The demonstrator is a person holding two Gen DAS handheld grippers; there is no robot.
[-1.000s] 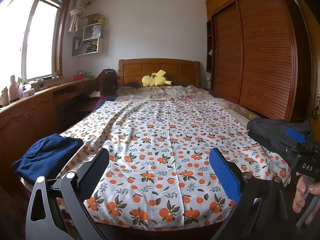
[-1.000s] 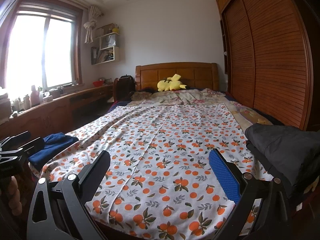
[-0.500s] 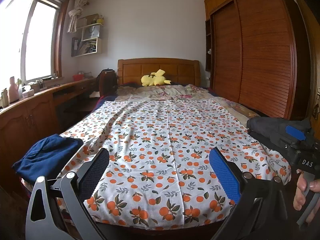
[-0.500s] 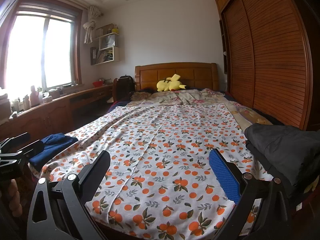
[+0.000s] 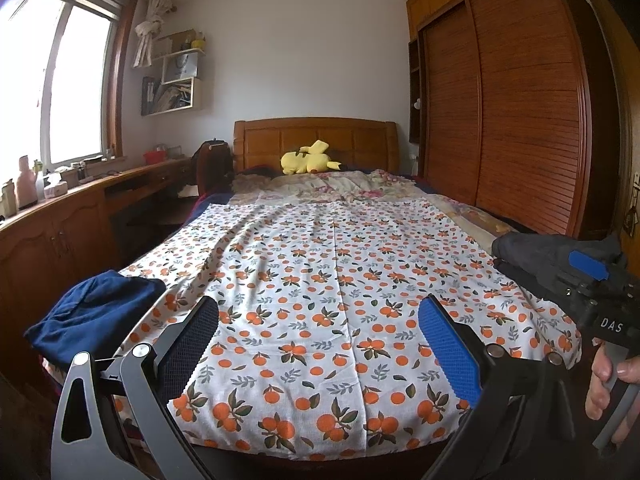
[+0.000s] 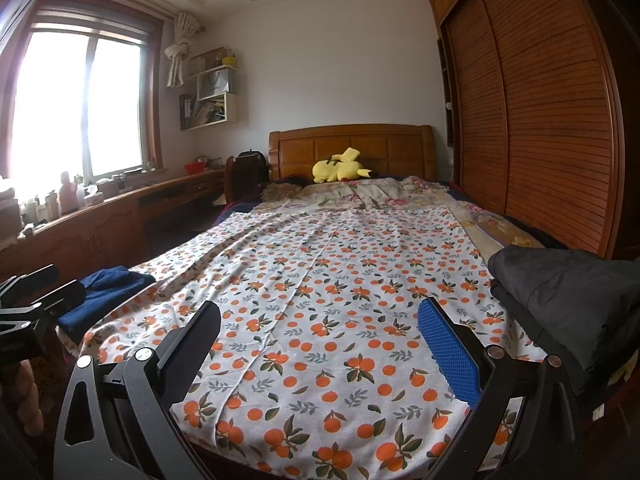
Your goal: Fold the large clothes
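A navy garment [image 5: 96, 312] lies crumpled at the bed's near left corner, also seen as navy garment [image 6: 108, 292] in the right wrist view. A dark grey folded garment [image 6: 568, 300] rests at the near right edge, shown as grey garment [image 5: 544, 256] from the left. Both lie on a white sheet printed with oranges [image 5: 328, 288]. My left gripper [image 5: 318, 344] hangs open over the foot of the bed, holding nothing. My right gripper [image 6: 318, 344] is open too, empty, beside the grey garment. A hand [image 5: 608, 384] grips the right tool's handle.
A wooden headboard [image 6: 352, 148] with a yellow plush toy [image 6: 340, 168] stands at the far end. A slatted wardrobe [image 5: 504, 120] runs along the right. A long wooden desk [image 5: 60, 224] with bottles runs under the window on the left.
Both views have barely shifted; the left wrist view sits slightly lower. The garments have not moved and both grippers stay open.
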